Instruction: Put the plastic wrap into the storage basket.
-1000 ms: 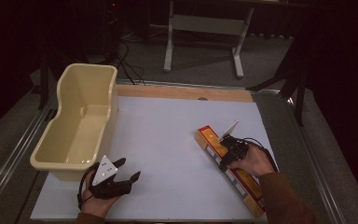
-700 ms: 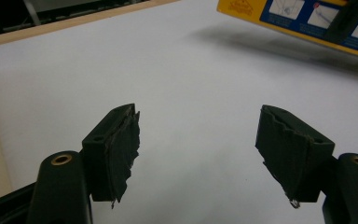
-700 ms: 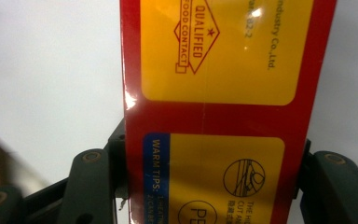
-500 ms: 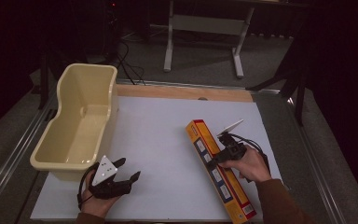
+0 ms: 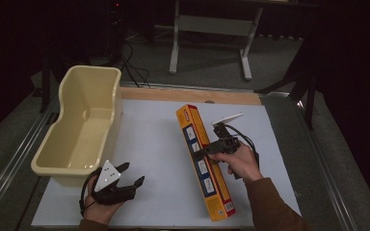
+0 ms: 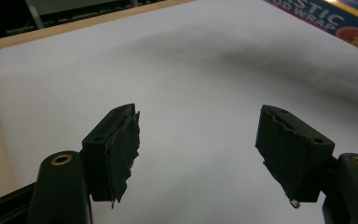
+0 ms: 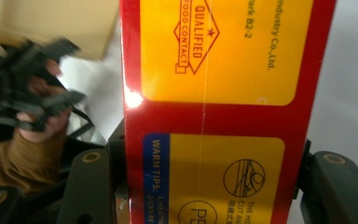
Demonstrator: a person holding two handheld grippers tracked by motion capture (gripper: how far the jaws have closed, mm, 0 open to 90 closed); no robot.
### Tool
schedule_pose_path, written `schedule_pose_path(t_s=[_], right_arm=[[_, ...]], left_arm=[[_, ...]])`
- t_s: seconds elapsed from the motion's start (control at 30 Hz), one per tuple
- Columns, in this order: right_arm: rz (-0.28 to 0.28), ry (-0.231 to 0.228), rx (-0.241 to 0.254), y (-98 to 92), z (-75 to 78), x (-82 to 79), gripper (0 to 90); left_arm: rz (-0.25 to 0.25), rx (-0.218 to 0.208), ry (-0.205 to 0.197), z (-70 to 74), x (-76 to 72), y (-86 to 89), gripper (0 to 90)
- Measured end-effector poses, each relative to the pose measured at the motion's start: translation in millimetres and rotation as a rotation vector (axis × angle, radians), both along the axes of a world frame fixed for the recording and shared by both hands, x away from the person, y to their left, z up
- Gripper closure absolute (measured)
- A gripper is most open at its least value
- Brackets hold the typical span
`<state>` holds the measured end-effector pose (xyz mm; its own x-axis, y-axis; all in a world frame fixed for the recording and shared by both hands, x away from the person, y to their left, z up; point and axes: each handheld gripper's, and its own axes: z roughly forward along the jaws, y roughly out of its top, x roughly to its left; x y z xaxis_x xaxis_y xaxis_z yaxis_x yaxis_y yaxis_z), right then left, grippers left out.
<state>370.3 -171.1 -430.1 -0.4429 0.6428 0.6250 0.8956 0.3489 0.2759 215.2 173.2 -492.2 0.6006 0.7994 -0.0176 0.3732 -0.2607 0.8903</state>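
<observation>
**Wrap box clamped in your right gripper**

Near left, your left gripper (image 5: pixel 125 179) rests on the white table (image 5: pixel 149 144) with jaws spread wide, nothing between them. To its right, your right gripper (image 5: pixel 203 150) is clamped across the middle of the long yellow-and-red plastic wrap box (image 5: pixel 204 163), which runs from near right toward far left. The cream tub (image 5: pixel 84 120) sits at far left.

High view: fixed above the person's side, facing forward and down over the whole counter (image 5: pixel 154 144). Left gripper view: low, near the white surface, facing across it to the box (image 6: pixel 326 14) at top right. Right gripper view: very close on the box (image 7: pixel 214 93); left gripper (image 7: pixel 28 88) beyond. All three share the box.
</observation>
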Motion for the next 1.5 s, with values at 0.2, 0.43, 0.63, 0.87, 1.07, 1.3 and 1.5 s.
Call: schedule_pose_path(t_s=[0.2,0.43,0.63,0.87,1.07,1.3,1.5], right_arm=[[-0.018,-0.011,0.081,10.0,15.7,9.0,41.1],[-0.073,-0.010,0.170,12.3,30.8,18.0,41.1],[-0.073,-0.019,0.203,25.7,47.6,29.2,41.1],[-0.096,-0.030,0.213,43.0,66.9,43.2,41.0],[-0.123,-0.027,0.256,52.5,79.5,50.1,41.1],[-0.154,-0.013,0.300,69.0,88.4,57.2,41.0],[-0.184,-0.007,0.339,84.3,93.9,62.4,41.0]], left_arm=[[0.005,-0.002,-0.009,0.8,-0.6,0.6,29.5],[0.006,-0.001,-0.011,0.8,-0.3,0.2,29.5],[0.000,0.004,-0.009,0.4,0.3,-1.7,29.2],[0.003,0.013,-0.013,0.4,0.0,-1.2,29.2],[0.002,0.015,-0.016,0.1,0.4,-2.3,29.2],[0.002,0.021,-0.016,-0.2,1.0,-3.3,28.9],[0.001,0.034,-0.029,0.9,0.0,-4.6,28.8]])
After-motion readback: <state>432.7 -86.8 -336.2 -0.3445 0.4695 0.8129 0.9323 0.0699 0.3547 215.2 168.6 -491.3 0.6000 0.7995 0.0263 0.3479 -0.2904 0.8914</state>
